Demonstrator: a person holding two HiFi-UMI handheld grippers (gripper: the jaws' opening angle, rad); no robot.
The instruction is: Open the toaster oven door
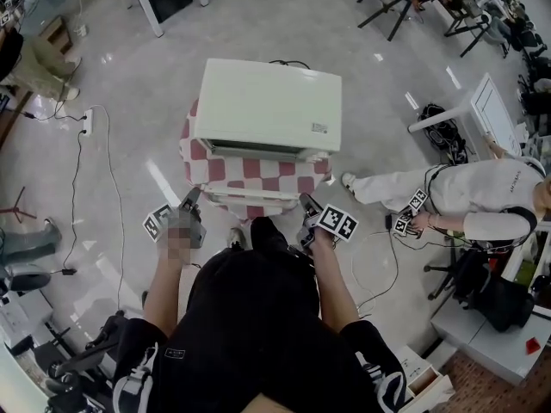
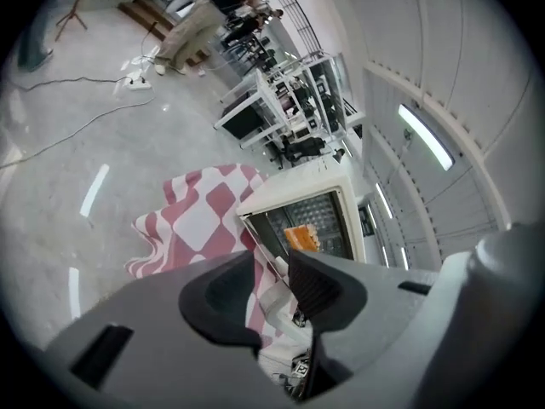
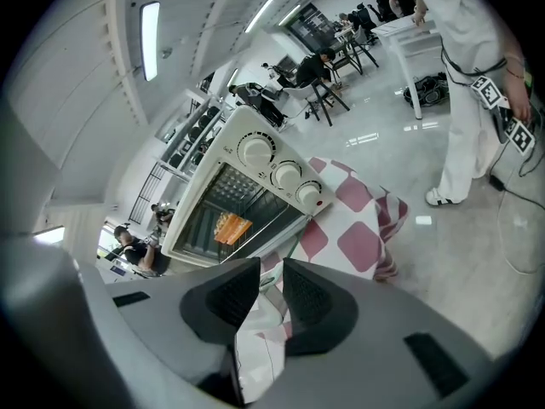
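Standing on a small surface draped with a red-and-white checked cloth (image 1: 196, 169), the toaster oven (image 1: 267, 101) is sitting straight in front of the person. Its door (image 1: 256, 179) is hanging open, swung down and out toward the person, so the checks are showing through the glass in the head view. The white handle (image 1: 258, 200) is running along the door's near edge.

The left gripper (image 1: 191, 203) is meeting the handle at its left end, with its fingers (image 2: 319, 284) clenched on the white bar. The right gripper (image 1: 306, 205) is doing the same at the right end, its fingers (image 3: 308, 295) drawn narrow and grasping the handle between them.

Inside the oven an orange thing (image 3: 232, 227) is lying on the rack. Three round knobs (image 3: 285, 175) are lining the front panel beside the opening. Another person (image 1: 482, 196) in white is bending over off to the right, well apart from the oven.
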